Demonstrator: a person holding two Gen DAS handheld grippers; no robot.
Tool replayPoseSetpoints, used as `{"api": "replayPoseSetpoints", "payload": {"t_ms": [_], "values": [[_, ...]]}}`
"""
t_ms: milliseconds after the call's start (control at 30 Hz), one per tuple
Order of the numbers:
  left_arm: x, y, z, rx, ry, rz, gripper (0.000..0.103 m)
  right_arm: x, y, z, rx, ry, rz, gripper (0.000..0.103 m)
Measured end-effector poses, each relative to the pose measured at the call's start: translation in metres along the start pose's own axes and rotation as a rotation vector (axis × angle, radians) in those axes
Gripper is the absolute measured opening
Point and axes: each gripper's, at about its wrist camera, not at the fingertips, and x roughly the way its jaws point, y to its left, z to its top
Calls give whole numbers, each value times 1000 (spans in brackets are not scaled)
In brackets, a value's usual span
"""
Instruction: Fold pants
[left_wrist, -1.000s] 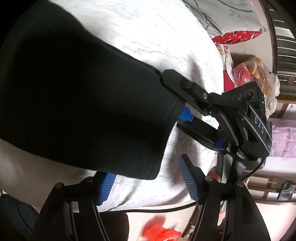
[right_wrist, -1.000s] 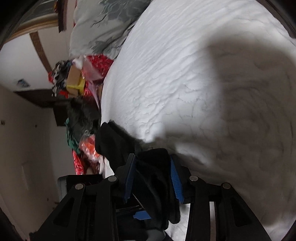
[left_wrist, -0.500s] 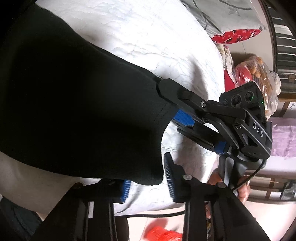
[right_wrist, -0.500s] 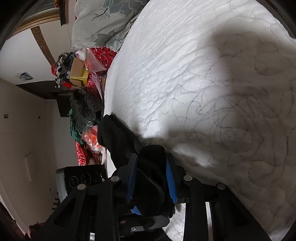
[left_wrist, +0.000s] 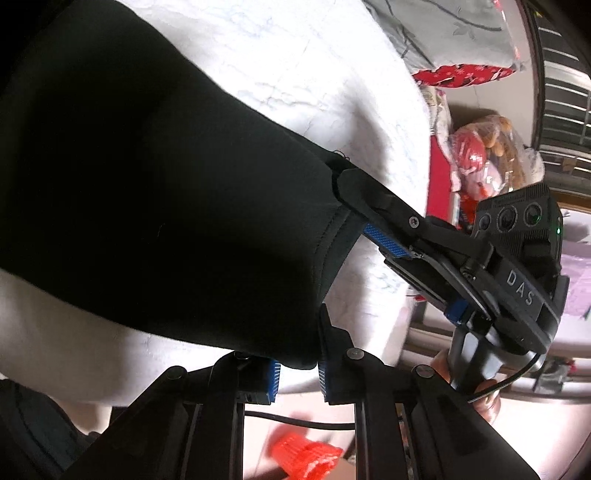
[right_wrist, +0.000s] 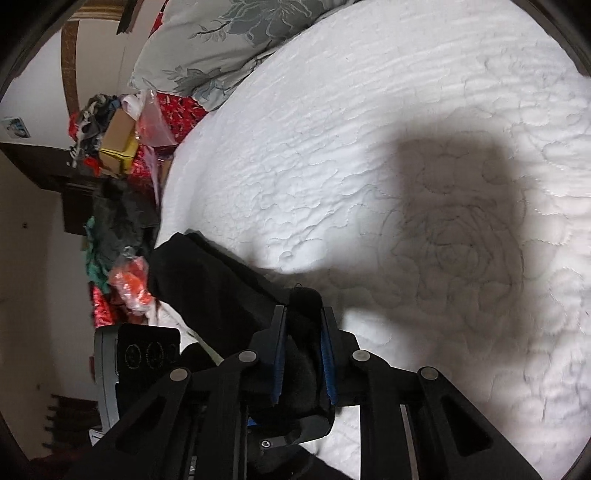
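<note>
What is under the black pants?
Under the black pants lies the white quilt of the bed. Left tongs and right tongs pinch the cloth's edge. Anything beneath its spread middle is covered.

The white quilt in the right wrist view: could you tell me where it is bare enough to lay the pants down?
The white quilt lies bare from the grey floral pillow at its head, across the shadowed middle, to its right side. It is crowded at the left bed edge: black pants, both grippers, and a clutter pile beside the bed.
</note>
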Motion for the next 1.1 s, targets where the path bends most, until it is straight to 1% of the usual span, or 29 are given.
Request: {"api": "replayPoseSetpoints", "payload": {"t_ms": [200,333,433,567,633,700,800,867,900,1033,1100], "values": [[-25,9,9,12,-9,-70,14,-9,24,-3,4,-41,-40,15],[-40,18,18,-5,-11,-119,14,-13,41,-6,5,-64,-64,14],[-45,28,21,-8,-15,-127,14,-12,51,-8,2,-74,-87,14],[-37,39,21,-20,-5,-109,14,1,41,-10,36,-64,-126,14],[-30,45,22,-43,18,-112,14,5,28,-13,74,-71,-122,18],[-22,48,24,-51,35,-107,13,6,15,-17,109,-80,-106,19],[-14,47,26,-52,53,-105,13,4,5,-26,117,-77,-85,25],[-12,45,30,-50,55,-108,13,2,1,-30,120,-71,-52,40],[-12,45,31,-51,57,-107,13,3,0,-31,120,-67,-40,42],[-8,49,34,-71,70,-107,13,13,-3,-34,120,-51,-12,43],[-6,48,33,-79,74,-109,13,17,-4,-37,102,-59,-6,43]]}}
